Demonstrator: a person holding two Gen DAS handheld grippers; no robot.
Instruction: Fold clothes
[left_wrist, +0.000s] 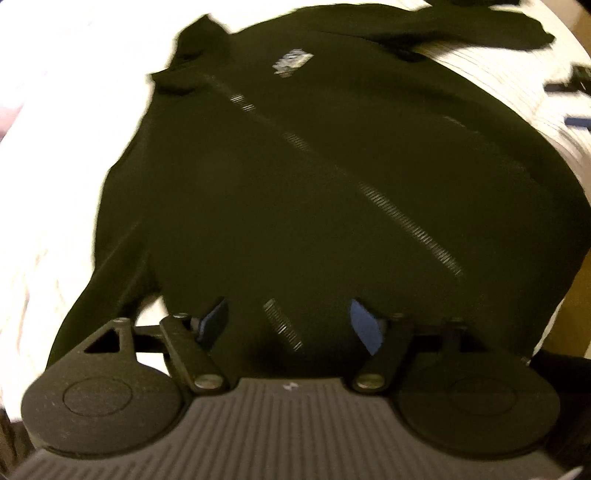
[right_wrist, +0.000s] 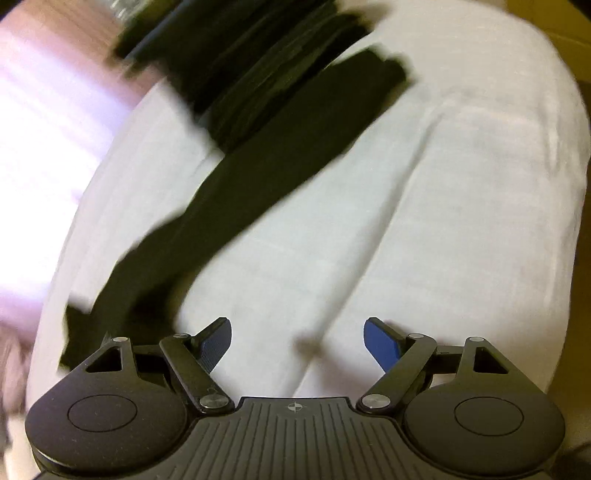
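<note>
Left gripper (left_wrist: 290, 325): fingers (left_wrist: 364, 328) spread apart, grasping nothing, poised over the near hem of a black zip-front jacket (left_wrist: 332, 184). Jacket spread flat on a white bed sheet (left_wrist: 55, 240), collar at the far end, one sleeve (left_wrist: 480, 29) stretched outward. Right gripper (right_wrist: 297, 343): fingers (right_wrist: 380, 347) likewise released, above bare sheet (right_wrist: 406, 221), beside a black sleeve (right_wrist: 258, 166) running diagonally toward a stack of dark folded clothes (right_wrist: 258, 66).

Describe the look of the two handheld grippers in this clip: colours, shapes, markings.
Both match. The left gripper and right gripper have a dark grey ribbed body, two round black discs at the sides, and black linkage bars joined by silver pivot screws. The fingers carry blue pads. A small white crosshair mark sits on the right body. No cables, hands or sleeves show.
</note>
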